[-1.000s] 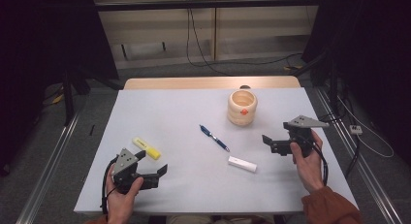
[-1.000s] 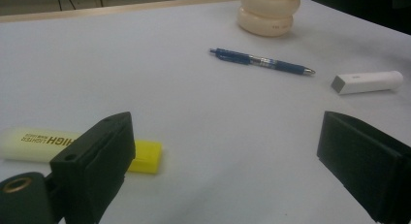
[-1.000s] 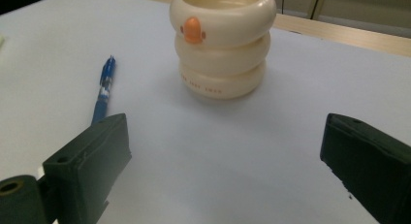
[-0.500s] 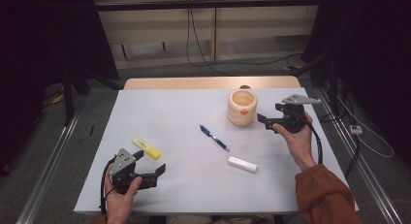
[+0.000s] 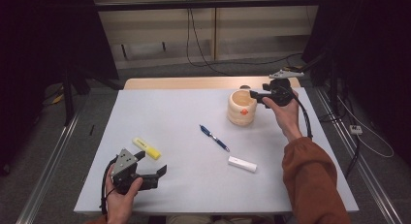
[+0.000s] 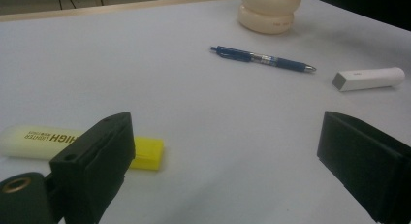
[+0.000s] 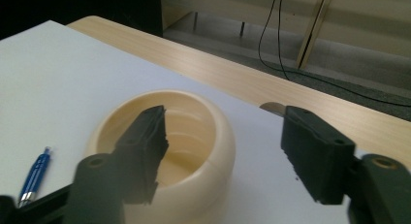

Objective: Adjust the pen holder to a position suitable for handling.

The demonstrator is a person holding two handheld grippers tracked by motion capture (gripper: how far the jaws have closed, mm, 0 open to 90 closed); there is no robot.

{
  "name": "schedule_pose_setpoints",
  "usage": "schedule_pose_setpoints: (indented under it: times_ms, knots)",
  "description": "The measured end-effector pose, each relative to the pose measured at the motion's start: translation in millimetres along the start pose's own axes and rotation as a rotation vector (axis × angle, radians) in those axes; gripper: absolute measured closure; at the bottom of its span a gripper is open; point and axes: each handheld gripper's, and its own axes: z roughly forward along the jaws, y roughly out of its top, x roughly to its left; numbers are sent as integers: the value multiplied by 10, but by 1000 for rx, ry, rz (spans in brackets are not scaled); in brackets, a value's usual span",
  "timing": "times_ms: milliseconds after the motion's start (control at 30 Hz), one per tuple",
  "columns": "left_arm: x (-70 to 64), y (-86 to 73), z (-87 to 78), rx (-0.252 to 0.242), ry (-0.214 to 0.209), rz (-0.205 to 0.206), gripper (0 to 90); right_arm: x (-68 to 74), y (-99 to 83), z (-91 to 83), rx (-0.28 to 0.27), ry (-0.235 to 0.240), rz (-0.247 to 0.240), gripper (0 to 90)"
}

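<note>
A cream ribbed cup (image 5: 241,109) stands at the back right of the white table (image 5: 174,112). My right gripper (image 5: 256,94) hovers open at the cup's right rim. In the right gripper view, one jaw hangs over the mouth of the cup (image 7: 194,132) and the other stays outside its wall. My left gripper (image 5: 151,164) rests open near the front left edge, with nothing between its jaws. Just beyond it lies a yellow highlighter (image 5: 147,148) (image 6: 58,141). A blue pen (image 5: 214,137) (image 6: 261,58) lies mid-table and a white tube (image 5: 242,164) (image 6: 371,78) lies closer to the front.
A bare wooden strip (image 5: 194,82) runs along the table's far edge. Cables (image 5: 203,49) trail over the floor behind it. Dark stands (image 5: 68,88) flank both sides of the table. A small grey object (image 7: 272,107) sits behind the cup.
My right gripper has travelled from the table's right side back and leftward to the cup's rim. The left gripper has barely shifted.
</note>
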Motion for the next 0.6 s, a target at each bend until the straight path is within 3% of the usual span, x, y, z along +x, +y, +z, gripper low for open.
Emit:
schedule_pose_setpoints:
  times_ms: [267,533,600]
  knots:
    - [8,-19,19,13,-20,-13,64,-58,-89,311,42,16,13,485]
    - [9,-18,27,16,-22,-13,64,-70,-149,392,69,52,24,559]
    - [5,-19,28,15,-22,-15,64,-51,-150,404,72,57,20,634]
